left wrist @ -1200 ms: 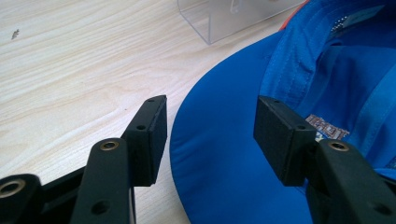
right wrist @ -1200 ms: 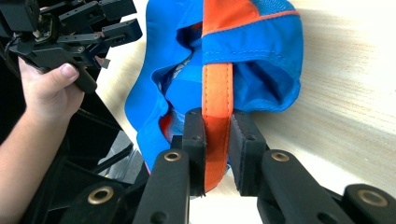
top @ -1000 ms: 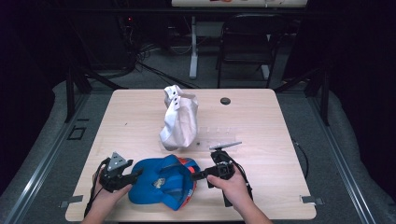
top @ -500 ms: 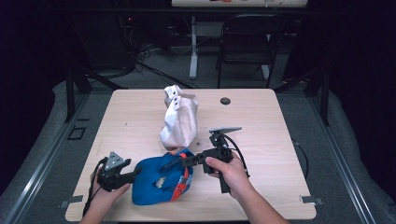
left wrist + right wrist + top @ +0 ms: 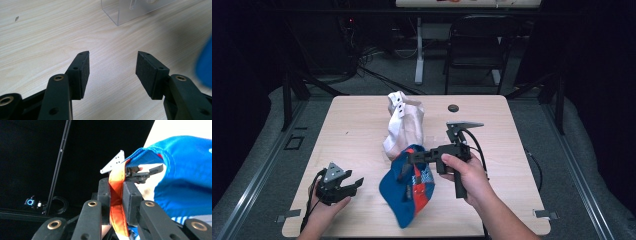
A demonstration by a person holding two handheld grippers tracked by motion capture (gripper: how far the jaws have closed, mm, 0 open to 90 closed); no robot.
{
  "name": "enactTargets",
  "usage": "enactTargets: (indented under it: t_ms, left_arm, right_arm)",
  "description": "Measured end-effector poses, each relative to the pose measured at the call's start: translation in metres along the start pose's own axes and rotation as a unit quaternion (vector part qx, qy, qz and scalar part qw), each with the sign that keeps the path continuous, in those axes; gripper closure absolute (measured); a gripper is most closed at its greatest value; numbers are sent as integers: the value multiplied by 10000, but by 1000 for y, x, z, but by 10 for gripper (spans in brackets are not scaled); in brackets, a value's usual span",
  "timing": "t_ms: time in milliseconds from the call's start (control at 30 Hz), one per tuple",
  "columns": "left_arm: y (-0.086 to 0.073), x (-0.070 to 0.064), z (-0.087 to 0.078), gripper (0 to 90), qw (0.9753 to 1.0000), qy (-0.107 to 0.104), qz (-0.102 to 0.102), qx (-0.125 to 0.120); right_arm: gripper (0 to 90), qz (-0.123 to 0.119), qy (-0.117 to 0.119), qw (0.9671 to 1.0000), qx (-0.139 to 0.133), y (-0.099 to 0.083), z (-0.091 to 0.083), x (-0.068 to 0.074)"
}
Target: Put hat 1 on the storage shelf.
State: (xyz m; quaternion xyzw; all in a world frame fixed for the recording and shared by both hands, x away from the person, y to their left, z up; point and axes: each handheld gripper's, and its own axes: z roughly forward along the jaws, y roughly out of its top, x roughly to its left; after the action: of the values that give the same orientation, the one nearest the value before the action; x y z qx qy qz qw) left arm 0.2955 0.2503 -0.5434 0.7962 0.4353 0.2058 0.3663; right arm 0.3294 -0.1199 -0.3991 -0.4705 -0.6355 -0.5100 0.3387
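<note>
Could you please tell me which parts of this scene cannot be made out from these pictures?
- Blue cap: its front design, folded under in the high view.
- Orange strap: its lower end, cut off between the right gripper jaws.
- Blue blur in the left gripper view: out of focus at the edge.
- Small dark object: too small to identify.

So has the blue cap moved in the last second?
Yes. The blue cap, clamped in the right gripper, has been lifted toward the white bag, away from the table's near edge.

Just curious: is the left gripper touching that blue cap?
Apart. The high view shows bare table between the left gripper and the blue cap.
</note>
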Motion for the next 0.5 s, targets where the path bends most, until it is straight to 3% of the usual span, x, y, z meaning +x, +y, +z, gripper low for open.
enactTargets:
  t_ms: [233, 500]
  left_arm:
    - [0, 0, 0, 449, 10000, 5, -3, -2]
    - [0, -2, 1, 450, 10000, 5, 2, 25]
  right_arm:
    - [784, -63, -206, 9992, -323, 2, -41, 17]
    - [784, 153, -206, 9950, -961, 12, -81, 17]
